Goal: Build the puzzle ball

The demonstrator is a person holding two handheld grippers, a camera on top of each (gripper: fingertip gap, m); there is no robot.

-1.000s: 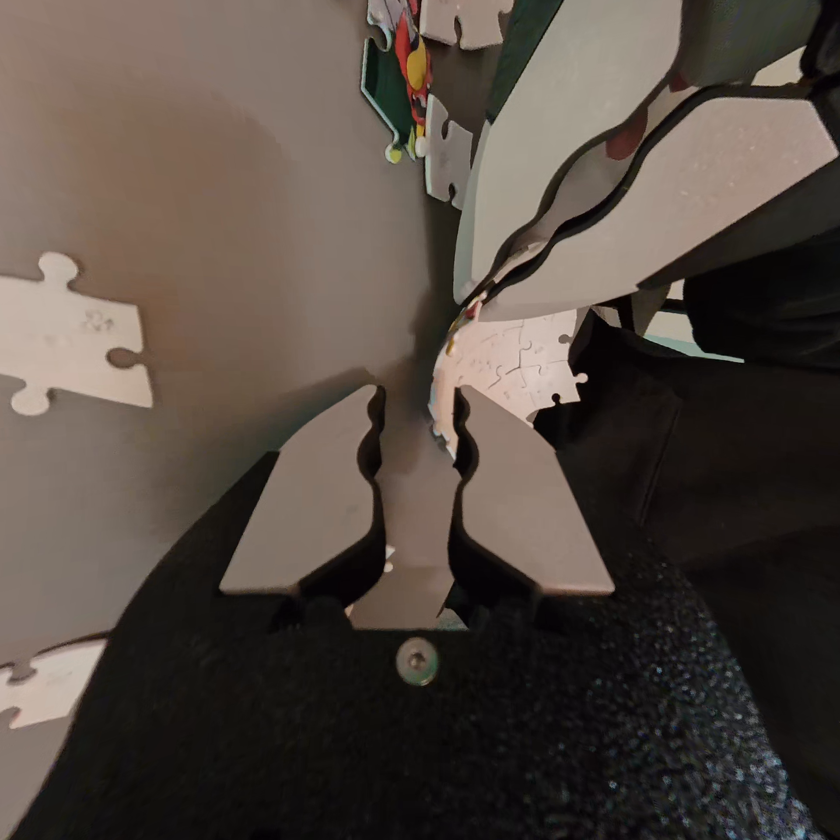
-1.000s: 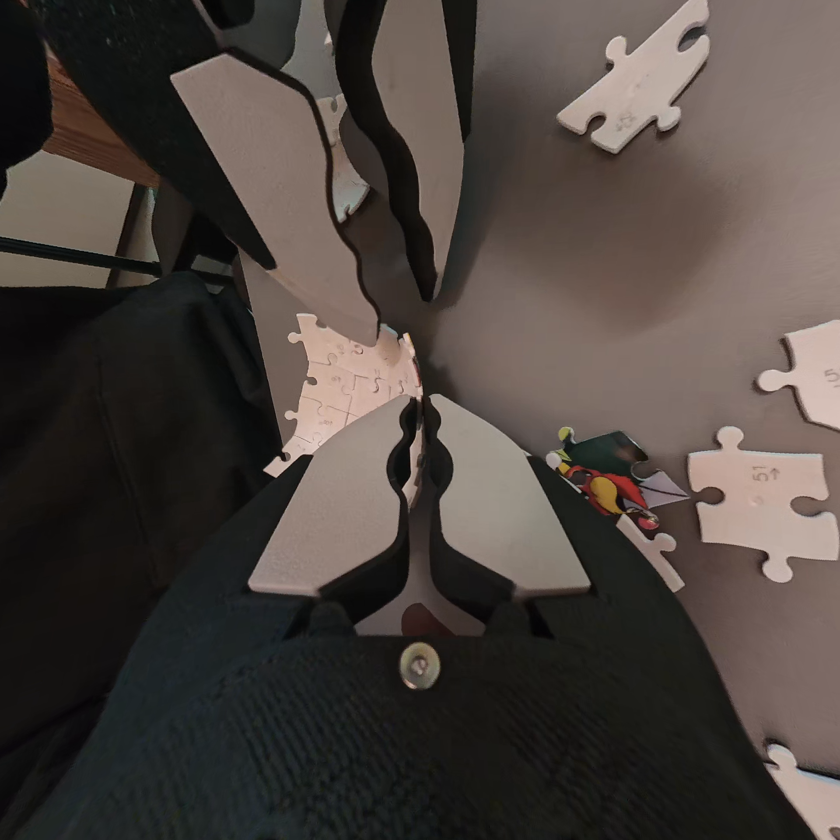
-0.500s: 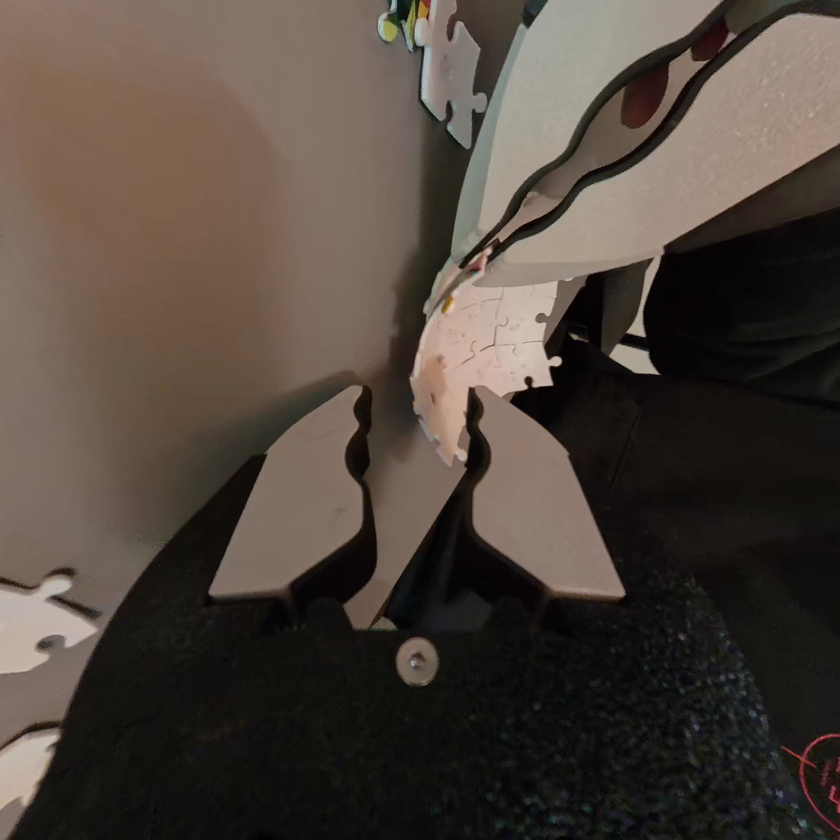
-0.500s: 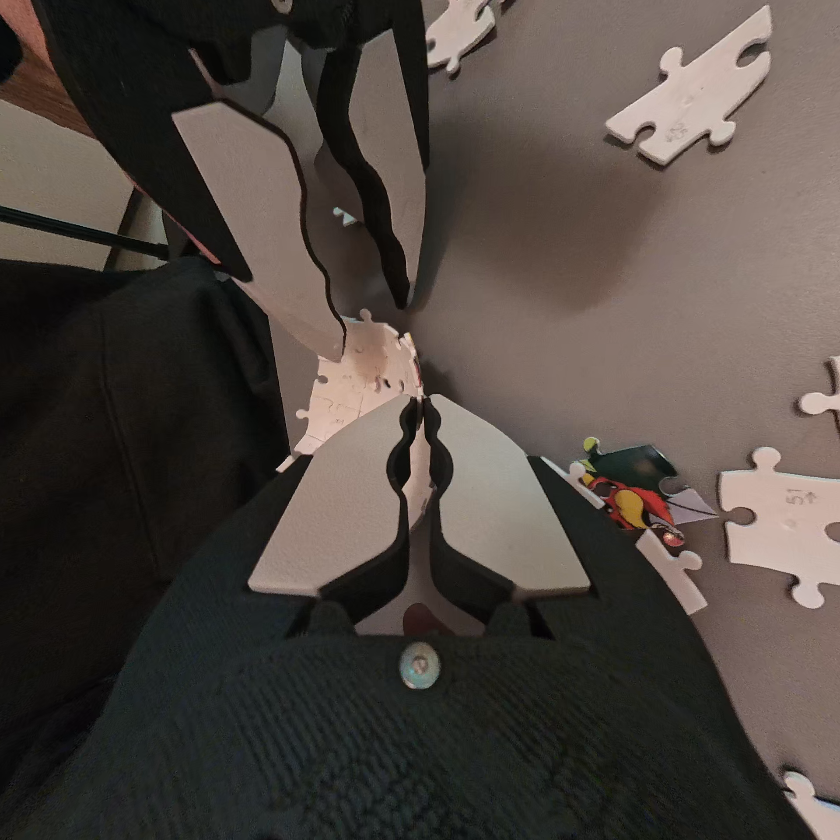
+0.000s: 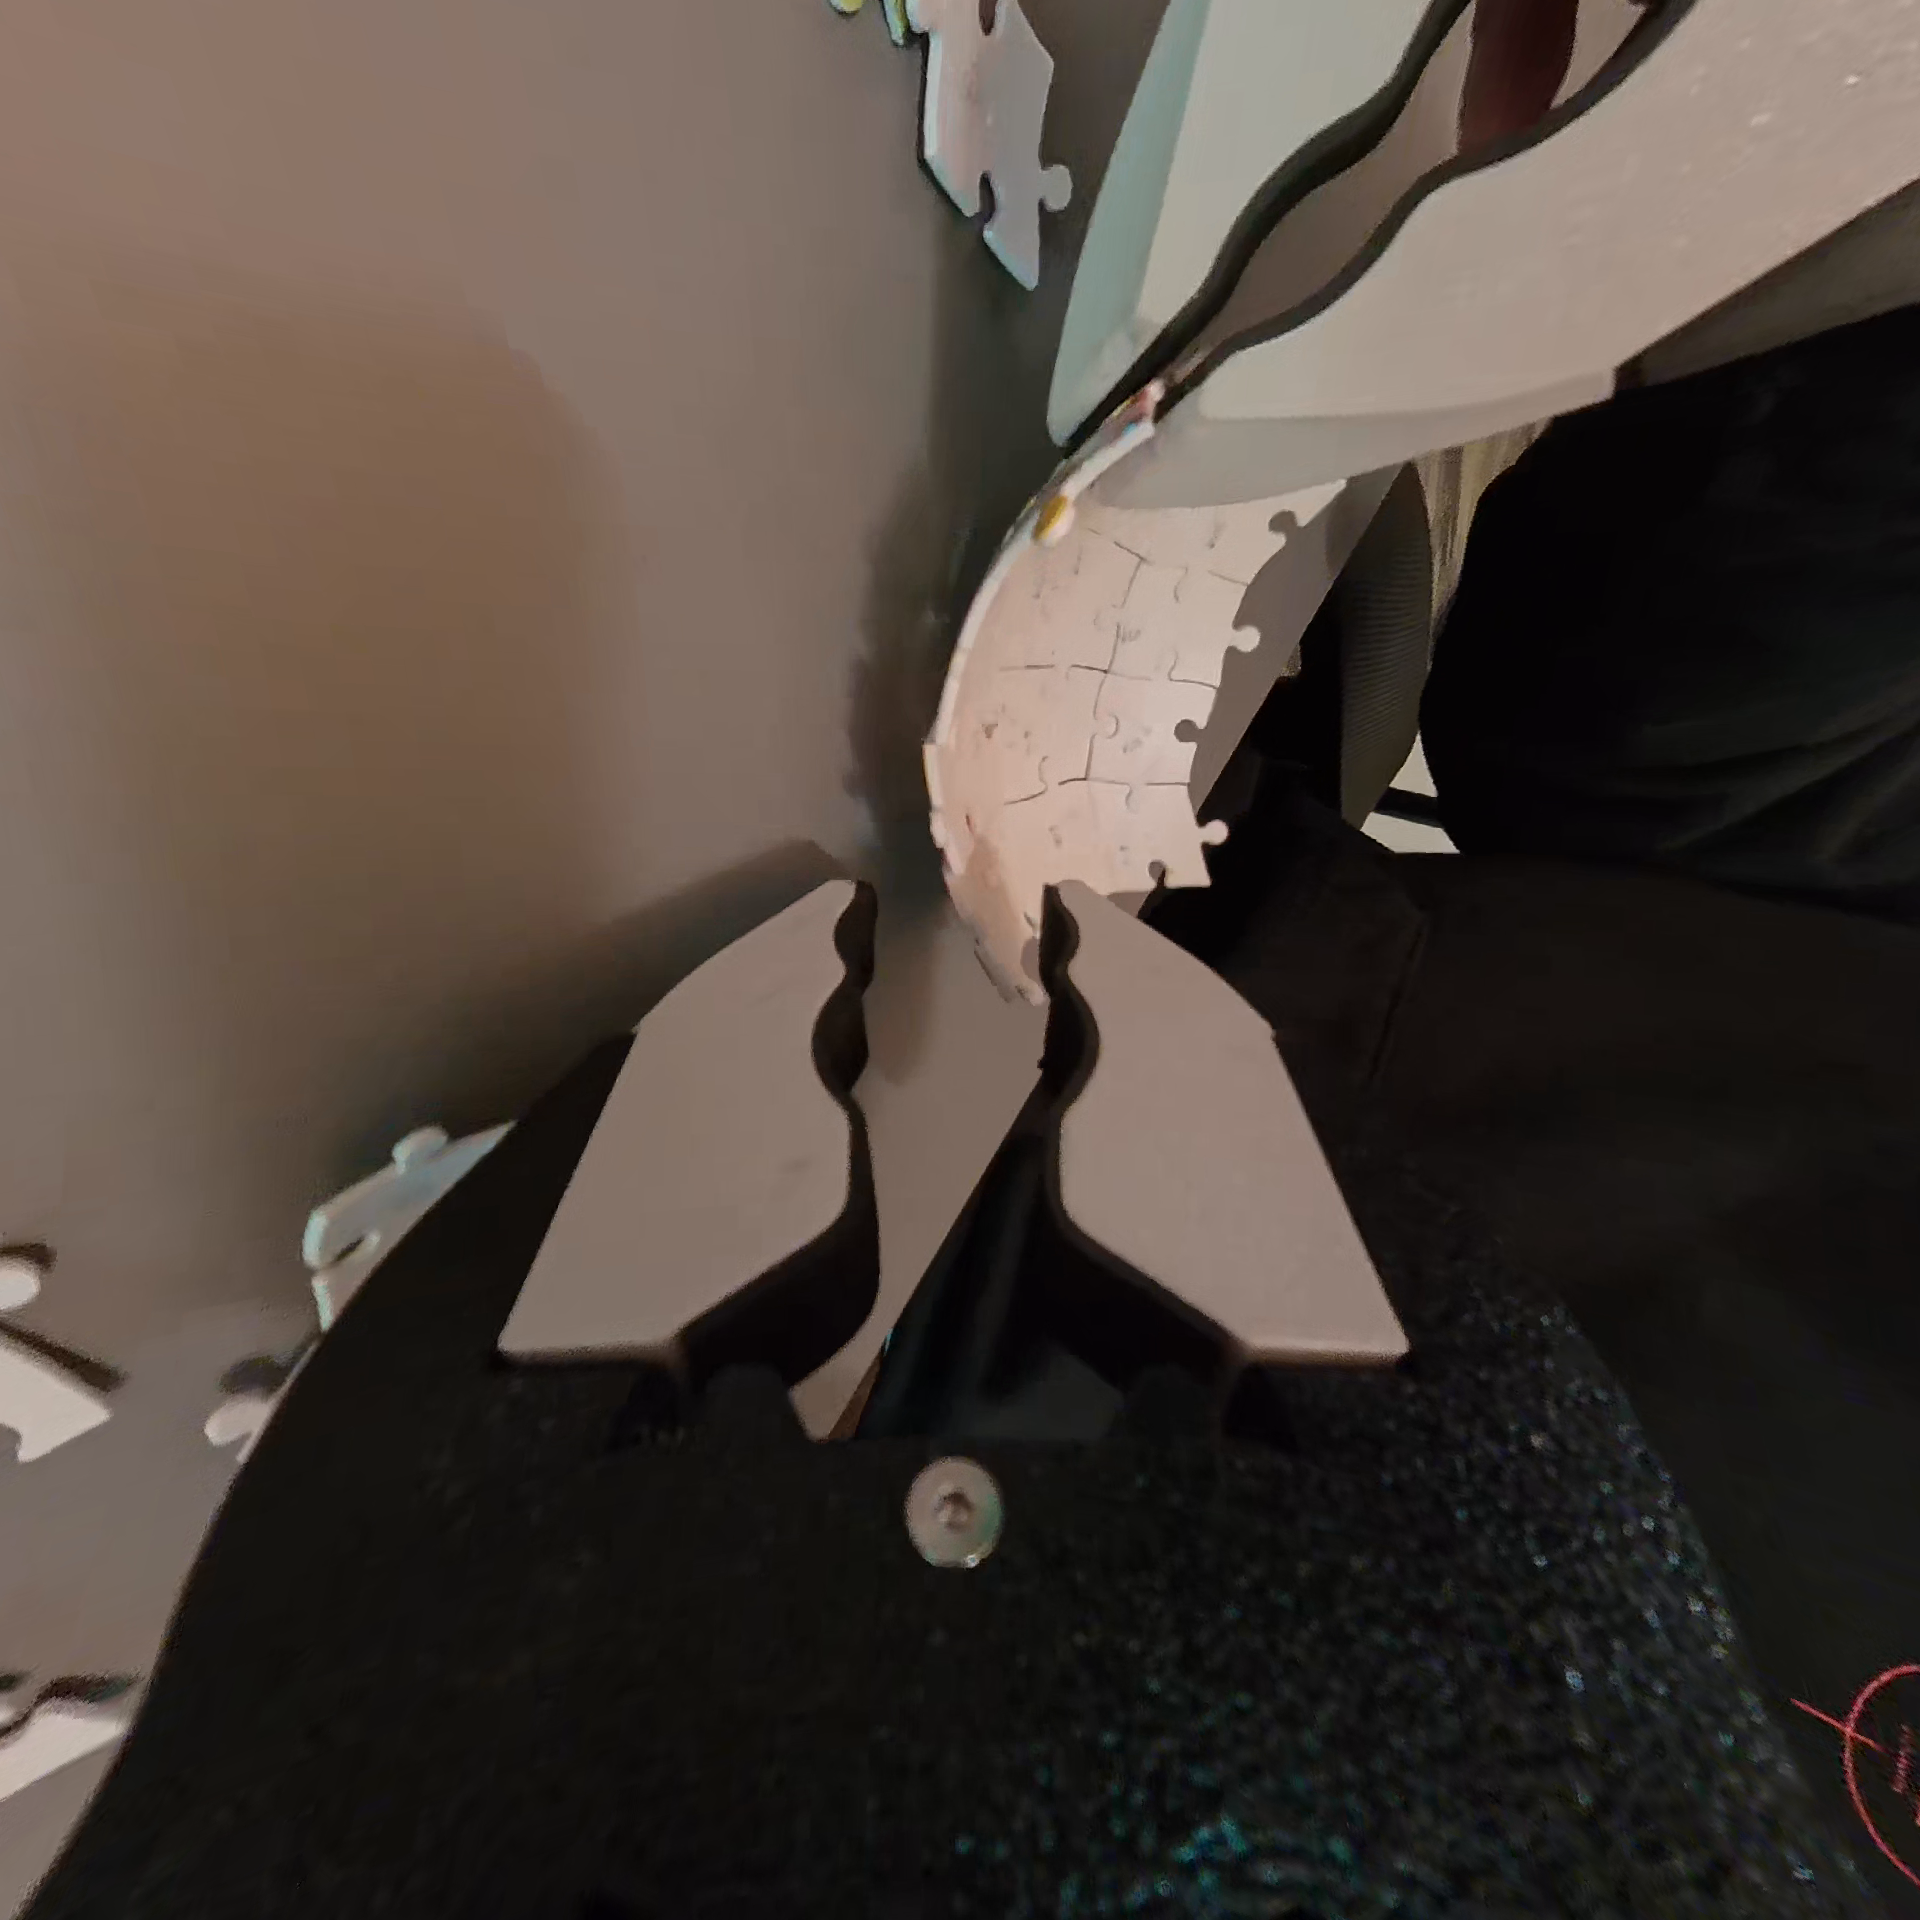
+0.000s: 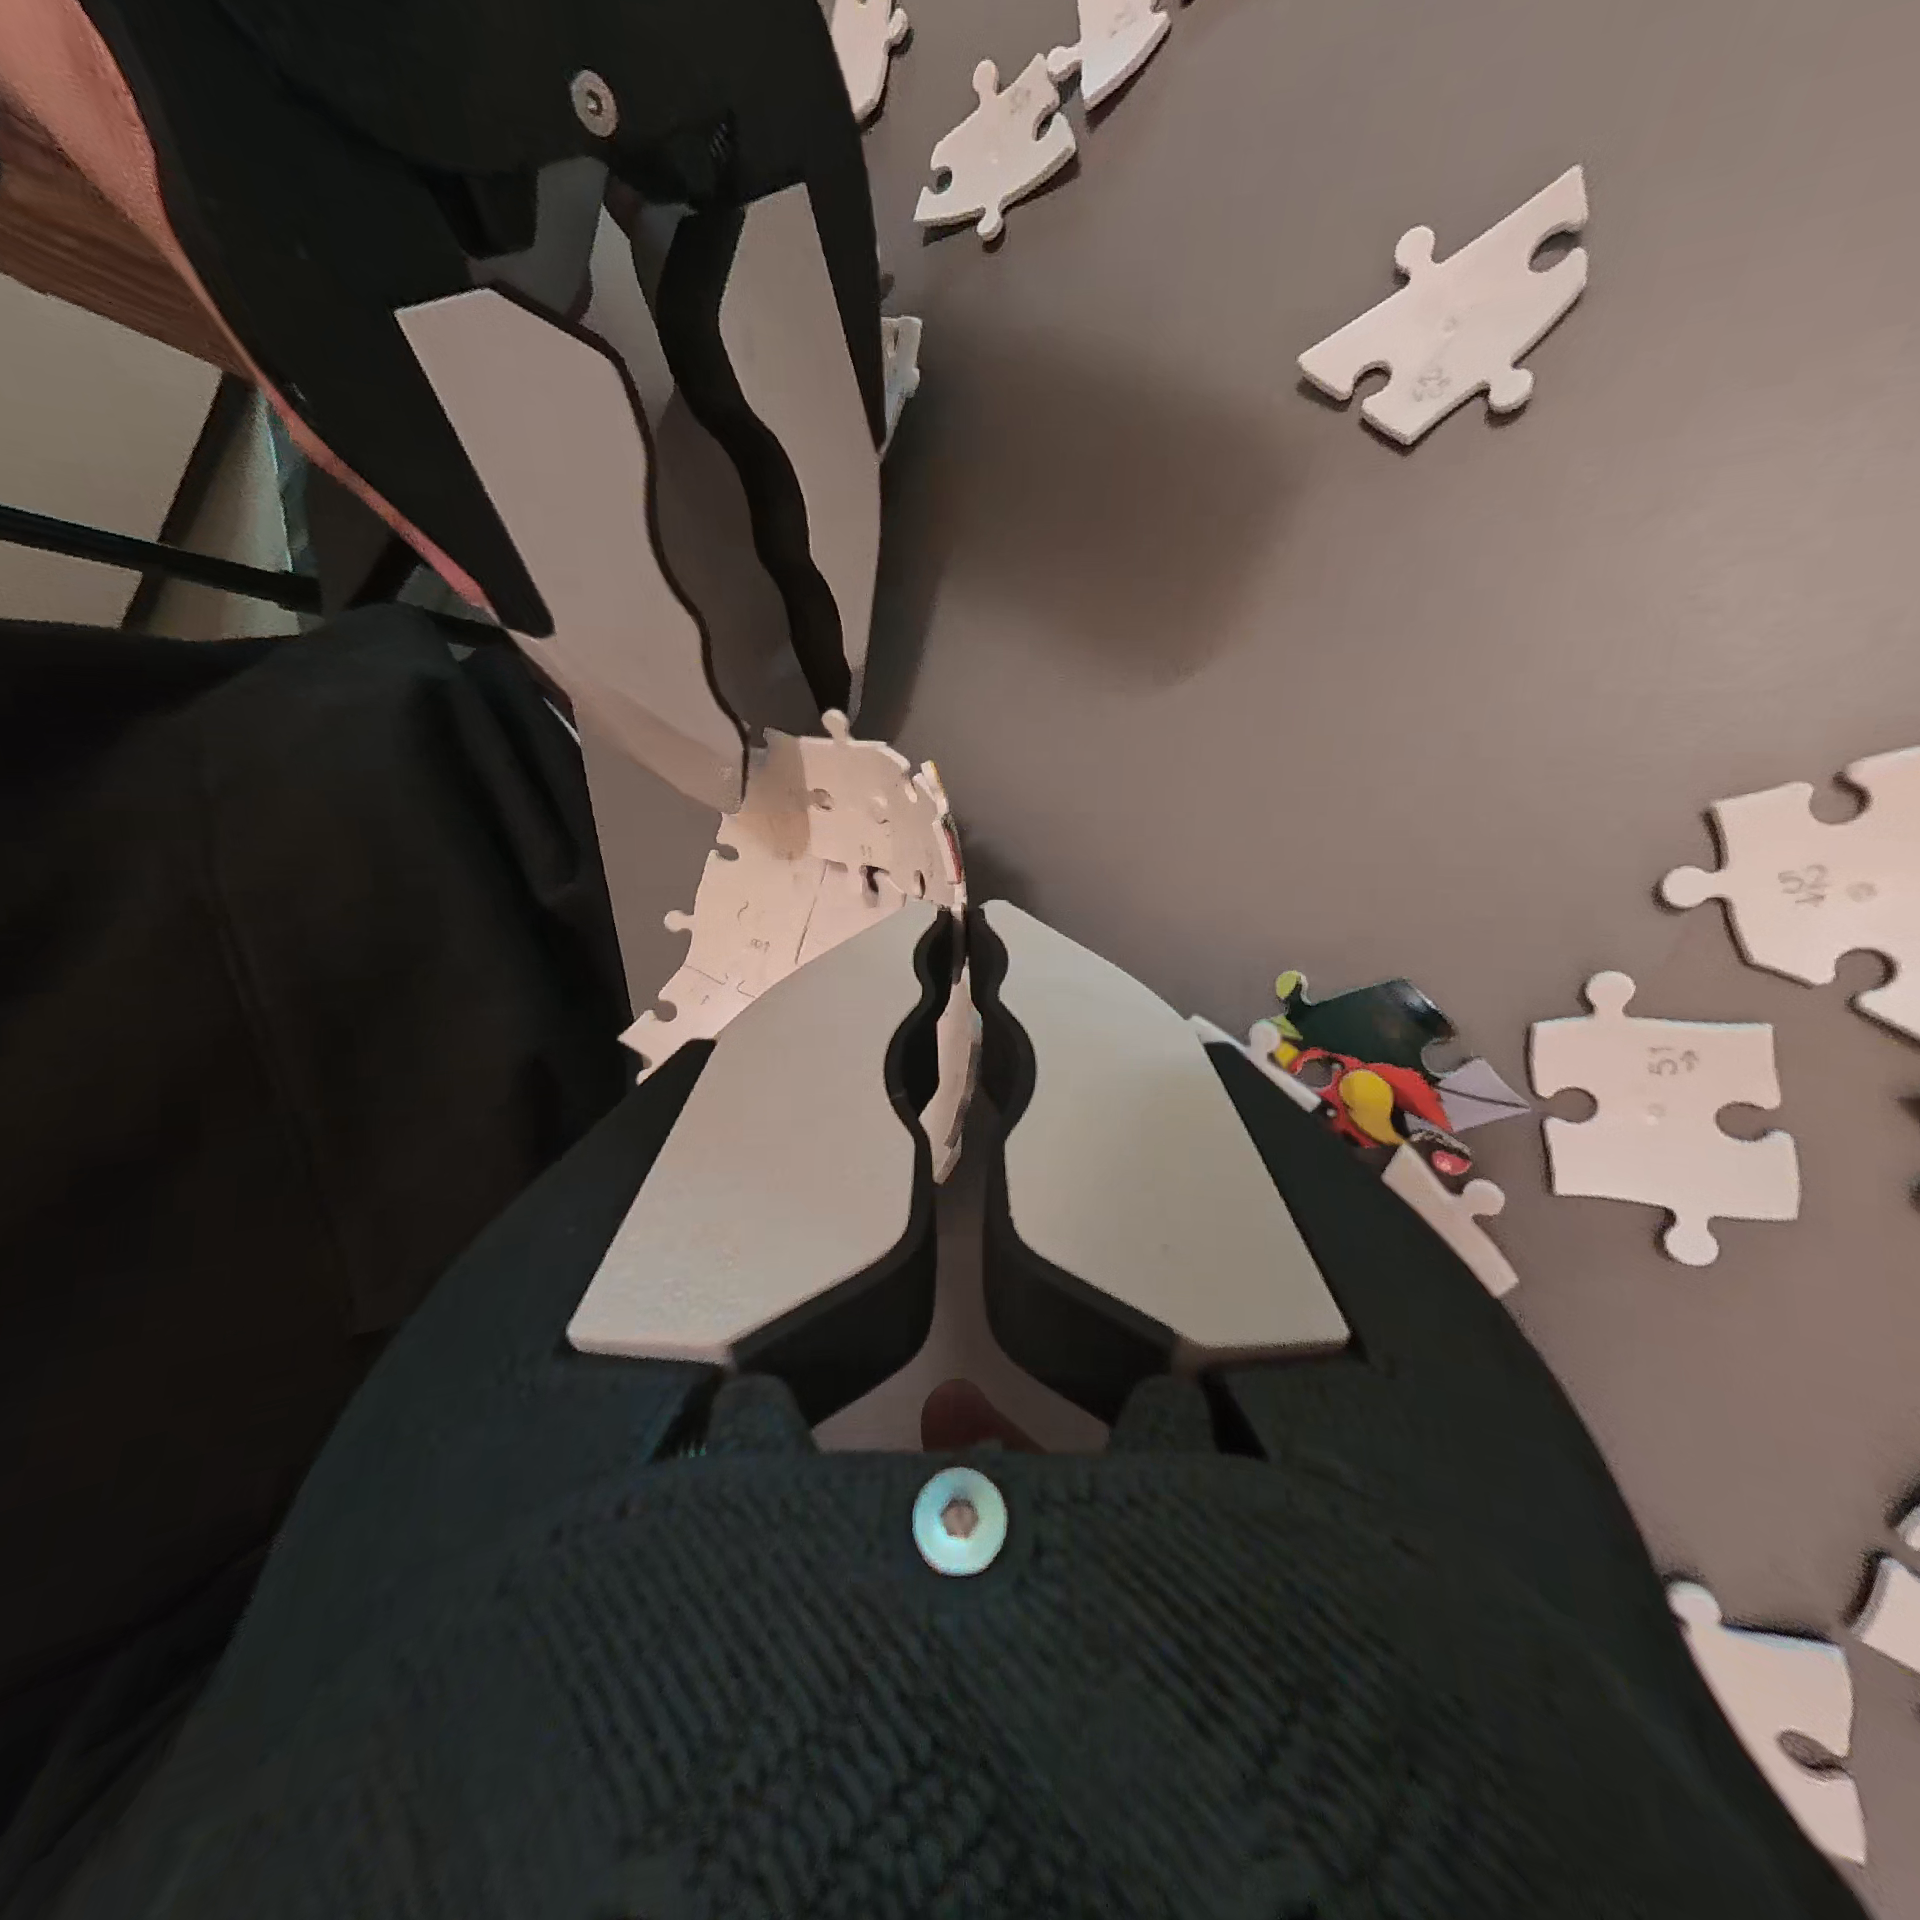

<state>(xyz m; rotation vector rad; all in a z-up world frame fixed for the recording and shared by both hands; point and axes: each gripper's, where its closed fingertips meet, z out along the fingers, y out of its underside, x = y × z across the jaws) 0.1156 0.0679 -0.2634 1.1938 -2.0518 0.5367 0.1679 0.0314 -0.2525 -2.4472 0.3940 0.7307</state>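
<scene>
My right gripper (image 6: 966, 925) is shut on the edge of a curved section of joined puzzle pieces (image 6: 790, 914), white back towards me, and holds it on edge above the grey table (image 6: 1351, 623). My left gripper (image 5: 956, 935) is open at the section's (image 5: 1091, 707) far end. That end lies between its fingers, against the right fingertip (image 5: 1070, 914) and clear of the left one. In the right wrist view the left gripper (image 6: 790, 743) comes in from above, a tab of the section between its tips. In the left wrist view the right gripper (image 5: 1132, 416) clamps the section's top.
Loose white puzzle pieces (image 6: 1455, 312) lie face down across the table, some (image 6: 1662, 1122) at the right. A coloured piece (image 6: 1361, 1070) lies beside my right gripper. A person's black clothing (image 6: 260, 935) fills the left side beyond the table edge. Tip to tip, the grippers are about 7 centimetres apart.
My left gripper has moved closer to the section's free end, its jaws widening and then narrowing around it. My right gripper has kept its hold on the section throughout.
</scene>
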